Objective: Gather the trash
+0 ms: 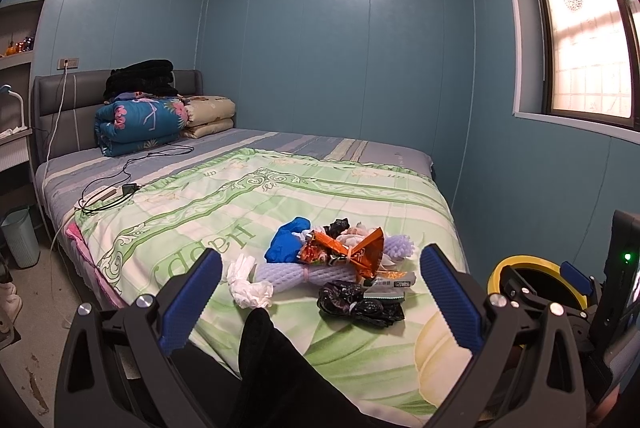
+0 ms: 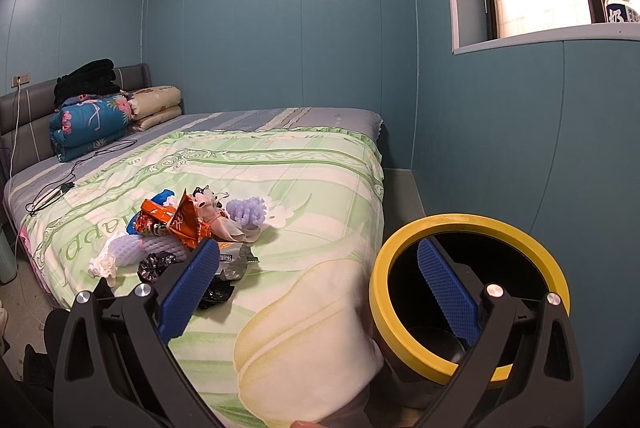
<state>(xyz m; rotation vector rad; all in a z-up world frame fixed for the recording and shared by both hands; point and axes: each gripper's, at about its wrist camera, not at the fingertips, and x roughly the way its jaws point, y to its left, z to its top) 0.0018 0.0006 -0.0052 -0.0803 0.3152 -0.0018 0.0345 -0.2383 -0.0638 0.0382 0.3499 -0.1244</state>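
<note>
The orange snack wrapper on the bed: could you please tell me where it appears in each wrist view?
Left wrist view: the orange snack wrapper lies just right of centre, atop the trash pile, right of the blue glove.
Right wrist view: left of centre, left of the purple foam net.
Shared landmark: the yellow-rimmed bin, lower right in both.

Dim blue room, one blown-out window doing all the work.

Daylight pours through the window [image 1: 588, 28] at right, washed out to white-pink glare, while the walls [image 1: 320, 48] sit in cool, muted shade with soft sheen patches. Corners go black with fisheye vignetting, wall lines bow hard at the edges. The bed [image 1: 280, 188] reads sharp; the near bedcover by the yellow rim [image 2: 472, 224] smears slightly.
</note>
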